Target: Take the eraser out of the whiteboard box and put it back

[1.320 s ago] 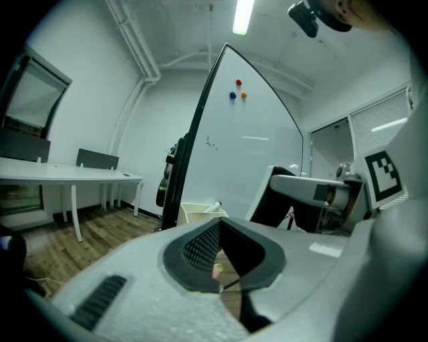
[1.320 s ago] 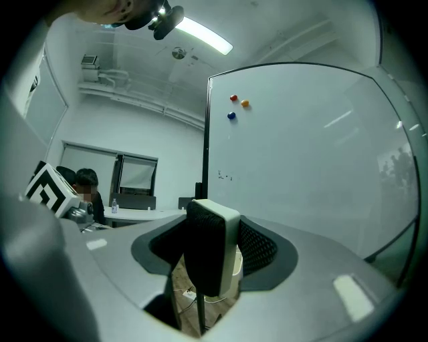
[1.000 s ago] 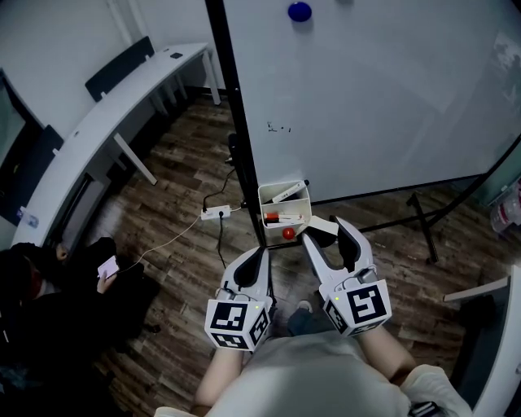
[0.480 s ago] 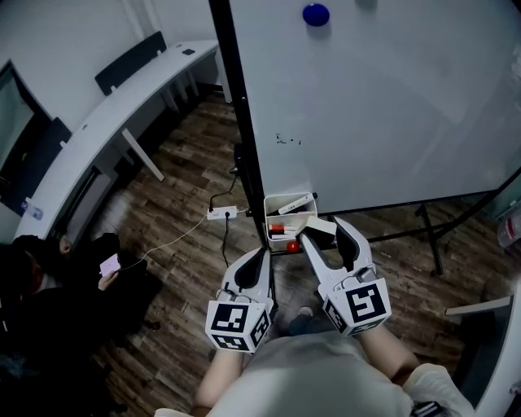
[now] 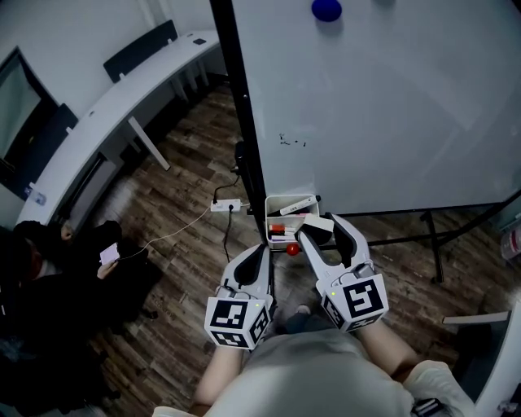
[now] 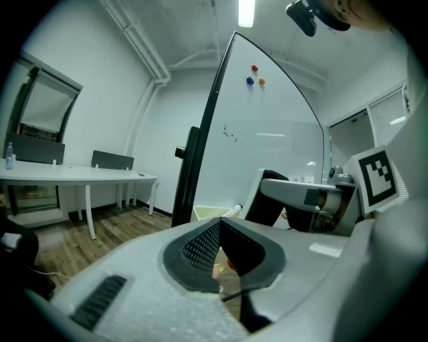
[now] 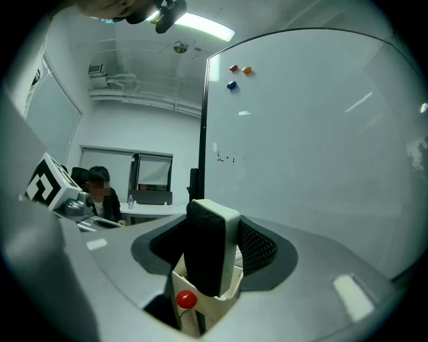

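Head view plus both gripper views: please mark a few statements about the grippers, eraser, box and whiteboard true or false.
1. The right gripper grips the eraser. True.
2. The left gripper holds a marker. False: its jaws are together with nothing between them.
3. The box is empty. False: markers lie in it.
4. A blue magnet sits on the whiteboard. True.

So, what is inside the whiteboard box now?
A white marker and a red-tipped marker lie in the whiteboard box. The eraser, held by the right gripper, covers its right side.
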Demonstrator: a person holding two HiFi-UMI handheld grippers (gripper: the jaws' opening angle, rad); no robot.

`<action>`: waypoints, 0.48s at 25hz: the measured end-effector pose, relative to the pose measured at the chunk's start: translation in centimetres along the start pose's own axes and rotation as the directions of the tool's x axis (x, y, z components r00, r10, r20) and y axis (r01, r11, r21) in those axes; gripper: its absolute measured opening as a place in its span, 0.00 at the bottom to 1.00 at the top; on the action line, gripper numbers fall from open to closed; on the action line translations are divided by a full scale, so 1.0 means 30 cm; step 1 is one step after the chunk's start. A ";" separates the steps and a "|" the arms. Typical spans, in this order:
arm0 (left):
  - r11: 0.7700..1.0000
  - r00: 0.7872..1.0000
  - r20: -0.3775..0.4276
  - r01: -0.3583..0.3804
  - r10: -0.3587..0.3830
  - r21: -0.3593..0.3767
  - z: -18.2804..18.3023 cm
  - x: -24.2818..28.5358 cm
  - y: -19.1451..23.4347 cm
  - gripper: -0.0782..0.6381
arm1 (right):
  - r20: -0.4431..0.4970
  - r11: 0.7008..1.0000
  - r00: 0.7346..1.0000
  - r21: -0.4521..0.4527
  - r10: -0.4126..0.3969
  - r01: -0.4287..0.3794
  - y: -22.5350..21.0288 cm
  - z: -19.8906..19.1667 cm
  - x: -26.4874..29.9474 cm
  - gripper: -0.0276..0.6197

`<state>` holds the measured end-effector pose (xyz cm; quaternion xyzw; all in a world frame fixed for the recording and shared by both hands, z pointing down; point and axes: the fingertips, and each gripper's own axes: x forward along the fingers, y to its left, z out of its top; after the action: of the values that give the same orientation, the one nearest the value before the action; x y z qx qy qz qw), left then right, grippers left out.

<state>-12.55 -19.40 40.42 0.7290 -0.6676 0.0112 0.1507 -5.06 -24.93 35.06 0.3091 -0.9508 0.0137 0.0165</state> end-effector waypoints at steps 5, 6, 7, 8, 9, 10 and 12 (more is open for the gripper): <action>1.000 1.000 0.011 -0.027 0.027 -0.007 0.005 0.011 0.002 0.12 | -0.003 1.000 1.000 0.008 0.021 -0.021 -0.014 -0.017 0.020 0.40; 0.999 0.999 0.013 -0.032 0.032 -0.006 0.005 0.015 0.002 0.12 | -0.003 1.000 1.000 0.008 0.026 -0.026 -0.017 -0.020 0.026 0.40; 0.999 0.999 0.014 -0.036 0.036 -0.004 0.005 0.018 0.002 0.12 | -0.004 0.999 0.999 0.008 0.032 -0.032 -0.019 -0.024 0.031 0.40; 0.999 0.999 0.014 -0.041 0.041 -0.003 0.004 0.021 0.003 0.12 | -0.005 0.999 0.999 0.008 0.038 -0.037 -0.021 -0.027 0.037 0.40; 0.999 0.999 0.014 -0.045 0.045 -0.004 0.002 0.023 0.005 0.12 | -0.006 0.999 0.999 0.008 0.043 -0.043 -0.022 -0.031 0.042 0.40; 0.999 0.999 0.013 -0.051 0.051 -0.007 0.000 0.026 0.007 0.12 | -0.008 0.999 0.999 0.007 0.049 -0.049 -0.022 -0.035 0.047 0.40; 0.998 0.998 0.012 -0.062 0.062 -0.013 -0.005 0.030 0.013 0.12 | -0.015 0.998 0.998 0.005 0.061 -0.061 -0.024 -0.044 0.057 0.40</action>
<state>-12.80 -20.25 40.83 0.7071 -0.6908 0.0070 0.1506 -6.00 -26.46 36.46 0.2800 -0.9596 0.0188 0.0223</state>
